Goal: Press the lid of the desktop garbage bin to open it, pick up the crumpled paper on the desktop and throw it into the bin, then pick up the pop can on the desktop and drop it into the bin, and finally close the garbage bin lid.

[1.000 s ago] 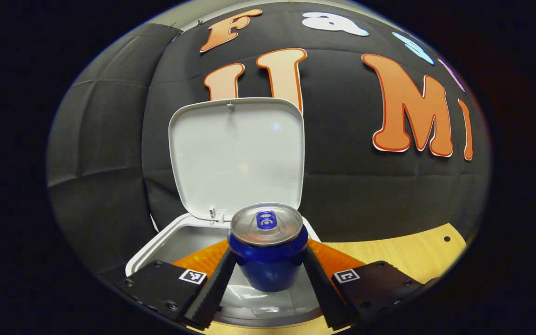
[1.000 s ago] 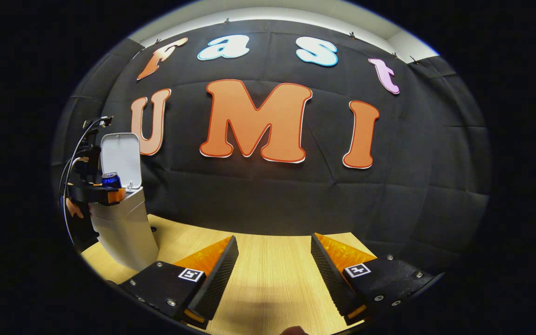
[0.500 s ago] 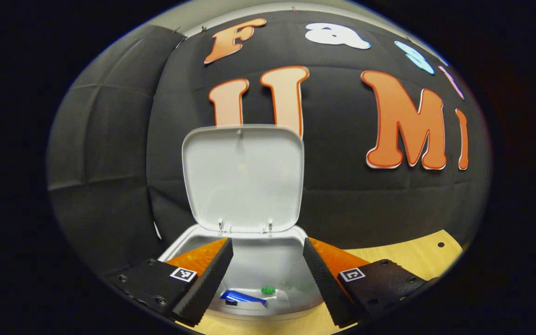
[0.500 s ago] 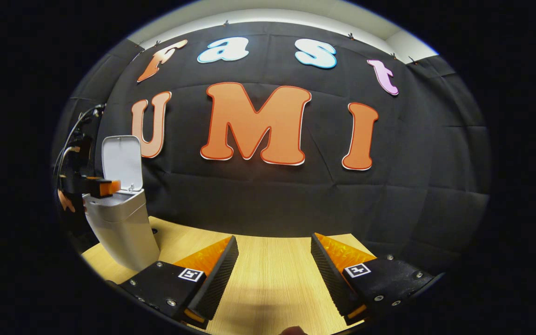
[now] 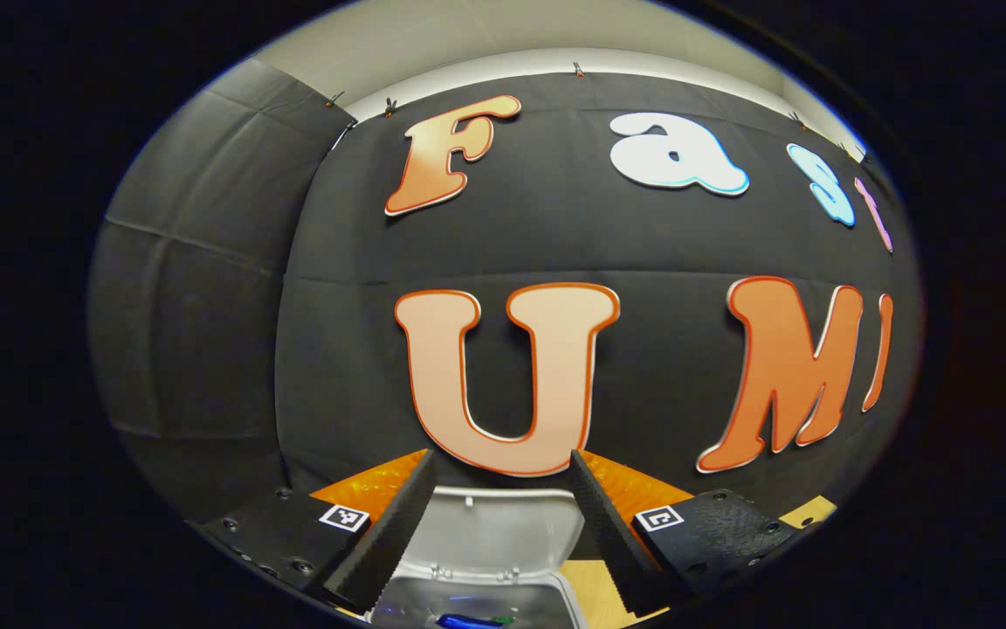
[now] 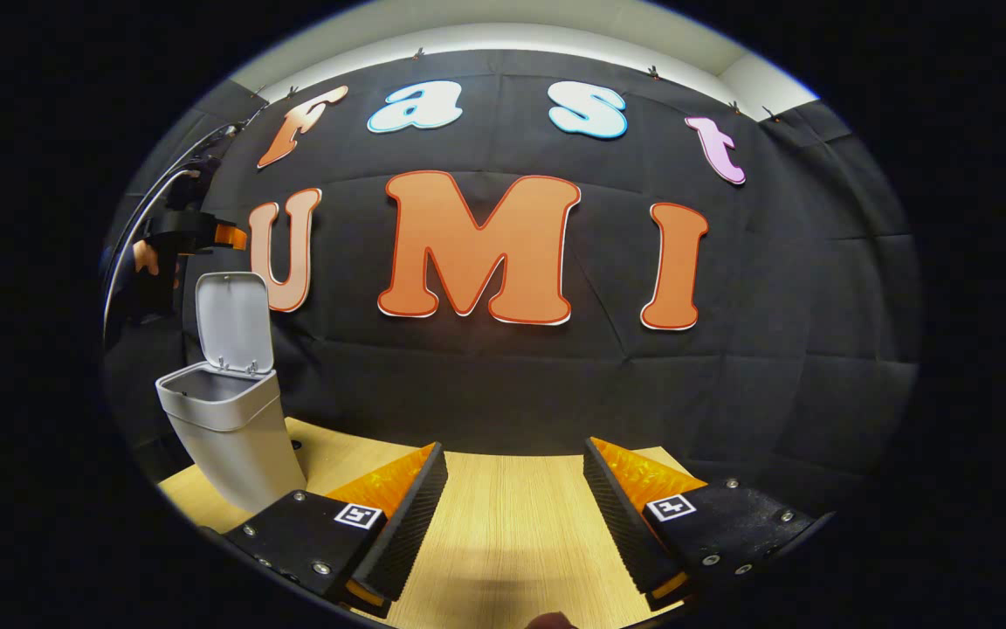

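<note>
- Left gripper view: my left gripper (image 5: 494, 524) hangs above the garbage bin (image 5: 481, 607), its jaws spread wide with nothing between them.
- Left gripper view: between the fingers I see the bin's lid (image 5: 490, 533) standing open, its top edge just under the wall cloth behind it. Below the hinges sits the near part of the bin's open mouth.
- Left gripper view: at the very bottom edge, inside the bin, a sliver of the blue pop can (image 5: 461, 621) shows, with a small green speck beside it. I cannot make out the crumpled paper.
- Left gripper view: a strip of the wooden surface (image 5: 810, 511) shows at the lower right, past the right finger, and another bare patch just right of the bin's rim.
- Right gripper view: my right gripper (image 6: 512, 515) is low over the surface (image 6: 503, 524), jaws spread and holding nothing. The wood ahead runs bare to the wall cloth.
- Right gripper view: the garbage bin (image 6: 228, 428) stands far to the left near the surface's left edge, well apart from my right fingers. Its lid (image 6: 234, 323) is upright and hinged at the back, the mouth open.
- Right gripper view: the left gripper (image 6: 197, 236) is above the lid's top edge, apart from it, with a hand (image 6: 147, 259) behind it and cables arching over it.
</note>
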The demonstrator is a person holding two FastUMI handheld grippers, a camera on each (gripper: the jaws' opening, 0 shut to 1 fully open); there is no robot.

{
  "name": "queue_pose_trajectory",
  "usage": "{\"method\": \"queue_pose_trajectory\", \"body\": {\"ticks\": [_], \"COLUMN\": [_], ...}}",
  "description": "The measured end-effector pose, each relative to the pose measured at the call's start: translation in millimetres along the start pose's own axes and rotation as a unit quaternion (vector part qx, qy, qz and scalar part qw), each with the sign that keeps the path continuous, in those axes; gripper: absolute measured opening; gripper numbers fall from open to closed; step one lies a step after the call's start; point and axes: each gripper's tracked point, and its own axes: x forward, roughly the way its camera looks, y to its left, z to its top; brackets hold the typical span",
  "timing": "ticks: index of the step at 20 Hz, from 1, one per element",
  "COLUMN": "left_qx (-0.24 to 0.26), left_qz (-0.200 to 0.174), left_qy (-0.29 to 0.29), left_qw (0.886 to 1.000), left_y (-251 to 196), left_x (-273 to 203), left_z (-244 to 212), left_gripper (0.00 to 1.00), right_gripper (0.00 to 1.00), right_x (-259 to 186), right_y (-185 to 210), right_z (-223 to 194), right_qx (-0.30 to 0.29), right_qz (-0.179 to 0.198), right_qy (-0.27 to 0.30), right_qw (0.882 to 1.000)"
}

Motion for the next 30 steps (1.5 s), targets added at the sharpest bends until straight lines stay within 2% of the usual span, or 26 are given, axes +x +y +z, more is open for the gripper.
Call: {"method": "queue_pose_trajectory", "body": {"ticks": [3,6,9,10,16,19,23,26,28,30], "left_qx": [0.012,0.022,0.012,0.006,0.008,0.015,0.005,0.005,-0.012,-0.004], "left_qz": [-0.009,-0.022,-0.02,-0.024,-0.043,-0.049,-0.046,-0.037,-0.025,-0.02], "left_qy": [0.037,0.079,0.122,0.11,0.098,0.058,0.068,0.103,0.12,0.107], "left_qw": [0.999,0.996,0.992,0.994,0.994,0.997,0.997,0.994,0.992,0.994], "left_y": [2,-1,7,7,3,-1,-4,-2,4,5], "left_x": [39,64,66,64,-15,-59,-109,-126,-135,-141], "left_z": [-10,-42,-71,-65,-84,-110,-176,-216,-234,-228], "left_gripper": [0.93,0.94,0.93,0.94,0.95,0.94,0.94,0.94,0.94,0.96], "right_gripper": [0.94,0.94,0.94,0.94,0.94,0.94,0.94,0.94,0.94,0.94], "right_x": [0,-1,-1,-2,-4,-4,-4,-5,-8,-9], "right_y": [-2,-4,-6,-7,-4,1,5,10,12,11], "right_z": [4,5,9,9,1,-1,-2,-5,-5,-8], "right_qx": [0.0,0.0,0.008,0.008,0.006,0.005,-0.001,-0.005,-0.009,-0.013], "right_qz": [0.0,0.0,-0.005,-0.005,0.001,0.009,0.019,0.026,0.028,0.029], "right_qy": [-0.005,-0.004,-0.008,-0.009,-0.001,-0.003,-0.001,0.002,0.001,0.001], "right_qw": [1.0,1.0,1.0,1.0,1.0,1.0,1.0,1.0,1.0,1.0]}}
